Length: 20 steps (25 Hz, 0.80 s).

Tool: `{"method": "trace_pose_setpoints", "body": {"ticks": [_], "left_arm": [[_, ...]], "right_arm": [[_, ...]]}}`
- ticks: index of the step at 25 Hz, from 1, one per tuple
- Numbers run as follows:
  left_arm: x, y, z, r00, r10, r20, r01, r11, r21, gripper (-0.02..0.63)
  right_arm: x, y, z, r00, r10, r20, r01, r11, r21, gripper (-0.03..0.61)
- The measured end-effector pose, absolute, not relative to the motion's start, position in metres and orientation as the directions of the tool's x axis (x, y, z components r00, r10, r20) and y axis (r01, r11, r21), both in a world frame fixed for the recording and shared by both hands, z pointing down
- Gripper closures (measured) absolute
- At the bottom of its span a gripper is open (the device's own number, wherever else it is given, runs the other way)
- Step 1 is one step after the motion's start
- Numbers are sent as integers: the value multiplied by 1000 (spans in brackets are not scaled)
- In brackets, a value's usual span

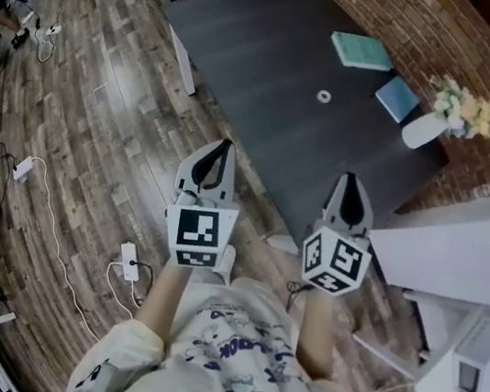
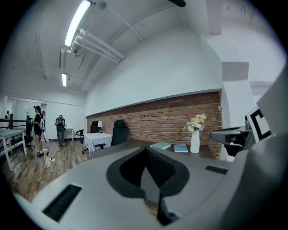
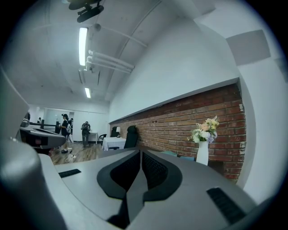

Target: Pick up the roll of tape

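The roll of tape [image 1: 324, 96] lies on the dark tabletop [image 1: 252, 43] in the upper middle of the head view, between a teal book [image 1: 362, 51] and a white vase [image 1: 422, 130]. In the lower half, well apart from it, the left gripper [image 1: 223, 148] and right gripper [image 1: 350, 178] hang over the wooden floor [image 1: 103, 101], fingers [image 3: 155, 170] pressed together and empty.

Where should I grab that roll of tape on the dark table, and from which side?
The roll of tape seems to lie flat, hole up, on the table. Probably come from above and pinch its near wall, one jaw inside the hole, one outside.
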<state>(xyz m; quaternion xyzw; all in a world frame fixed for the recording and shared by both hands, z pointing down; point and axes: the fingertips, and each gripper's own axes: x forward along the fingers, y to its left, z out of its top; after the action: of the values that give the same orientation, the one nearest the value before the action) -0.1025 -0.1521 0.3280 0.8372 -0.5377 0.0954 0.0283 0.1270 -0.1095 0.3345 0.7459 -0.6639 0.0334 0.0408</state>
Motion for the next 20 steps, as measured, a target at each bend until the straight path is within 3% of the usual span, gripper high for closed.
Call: {"method": "trace_pose_setpoints", "body": {"ticks": [20], "left_arm": [[-89, -273, 368, 444, -853, 276, -883, -469, -28, 612]], "right_arm": [[135, -229, 371, 151, -969, 194, -988, -151, 13, 561]]}}
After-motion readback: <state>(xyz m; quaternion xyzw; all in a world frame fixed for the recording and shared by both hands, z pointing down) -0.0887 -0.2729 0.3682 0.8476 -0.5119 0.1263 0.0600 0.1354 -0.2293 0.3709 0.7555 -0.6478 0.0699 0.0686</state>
